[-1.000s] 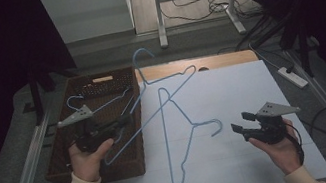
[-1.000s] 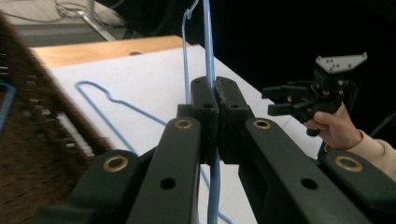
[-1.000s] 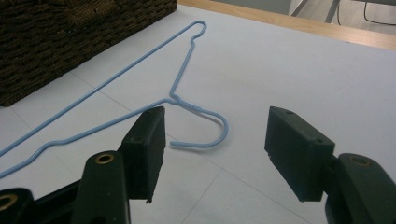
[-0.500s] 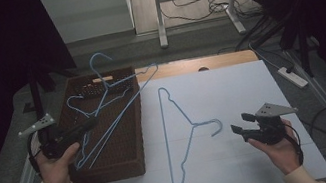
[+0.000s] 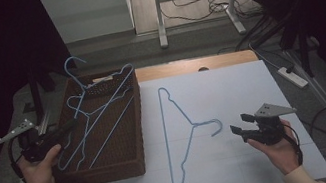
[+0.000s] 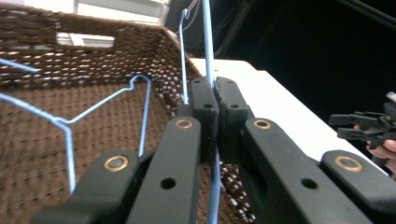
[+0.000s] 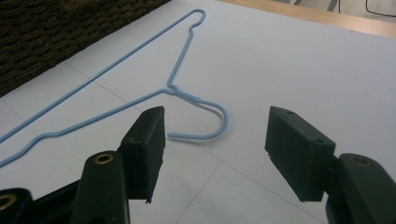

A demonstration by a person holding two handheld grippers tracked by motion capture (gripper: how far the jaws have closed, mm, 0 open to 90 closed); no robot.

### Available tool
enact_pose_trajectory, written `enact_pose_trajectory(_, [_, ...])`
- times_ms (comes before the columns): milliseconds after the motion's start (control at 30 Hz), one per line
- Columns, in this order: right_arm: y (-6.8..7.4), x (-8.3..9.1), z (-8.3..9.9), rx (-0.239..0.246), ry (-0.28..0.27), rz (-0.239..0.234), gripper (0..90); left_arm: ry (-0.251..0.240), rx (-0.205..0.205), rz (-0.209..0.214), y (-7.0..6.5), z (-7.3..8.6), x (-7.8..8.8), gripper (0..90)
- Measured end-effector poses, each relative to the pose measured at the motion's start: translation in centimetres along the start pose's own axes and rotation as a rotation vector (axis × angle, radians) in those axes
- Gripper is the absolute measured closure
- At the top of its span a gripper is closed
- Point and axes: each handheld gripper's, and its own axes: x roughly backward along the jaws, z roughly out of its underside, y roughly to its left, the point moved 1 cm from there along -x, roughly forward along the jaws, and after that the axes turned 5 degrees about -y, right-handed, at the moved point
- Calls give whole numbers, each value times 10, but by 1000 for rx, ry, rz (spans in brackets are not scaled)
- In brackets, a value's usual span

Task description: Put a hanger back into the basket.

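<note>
- Left gripper (image 5: 63,129) at table's left edge, held in left hand (image 5: 37,167), jaws clamped together on a thin wire (image 6: 208,70), pointing right and away.
- Right gripper (image 5: 239,125) low at right side, in right hand (image 5: 275,150), jaws spread apart, nothing between them, pointing left.

White sheet (image 5: 231,89) lies open — only one hanger (image 5: 178,134) (flat) on it.

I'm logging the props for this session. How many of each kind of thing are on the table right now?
Blue wire hangers: 3: one flat on the white sheet, one lying in the basket, one clamped in the left gripper over the basket.
Brown wicker basket: 1.
Grippers: 2, the right gripper open.
Total: 6.
</note>
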Motion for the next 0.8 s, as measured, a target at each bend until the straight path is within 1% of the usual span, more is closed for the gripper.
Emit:
enact_pose_trajectory(100, [0, -1, 0, 0, 0, 1, 384, 15, 8, -13, 7, 2, 1, 873])
enact_pose_trajectory(200, [0, -1, 0, 1, 2, 2, 384, 44, 10, -23, 10, 4, -2, 873])
enact_pose_trajectory(233, [0, -1, 0, 1, 2, 2, 384, 44, 10, -23, 10, 4, -2, 873])
enact_pose_trajectory(267, [0, -1, 0, 1, 3, 2, 384, 67, 10, -34, 11, 4, -6, 873])
enact_pose_trajectory(300, [0, -1, 0, 1, 3, 2, 384, 67, 10, -34, 11, 4, -6, 873])
enact_pose_trajectory(367, [0, -2, 0, 2, 3, 2, 384, 99, 13, -50, 12, 5, -10, 873])
enact_pose_trajectory(433, [0, -2, 1, 0, 1, 0, 384, 128, 14, -52, 12, 5, -15, 873])
enact_pose_trajectory(467, [0, -1, 0, -1, 0, 1, 384, 153, 9, -59, 12, 5, -18, 873])
enact_pose_trajectory(533, [0, -1, 0, -1, 0, 0, 384, 161, 4, -59, 12, 4, -20, 873])
enact_pose_trajectory(800, [0, -1, 0, -2, -2, -1, 384, 237, 6, -73, 14, 7, -38, 872])
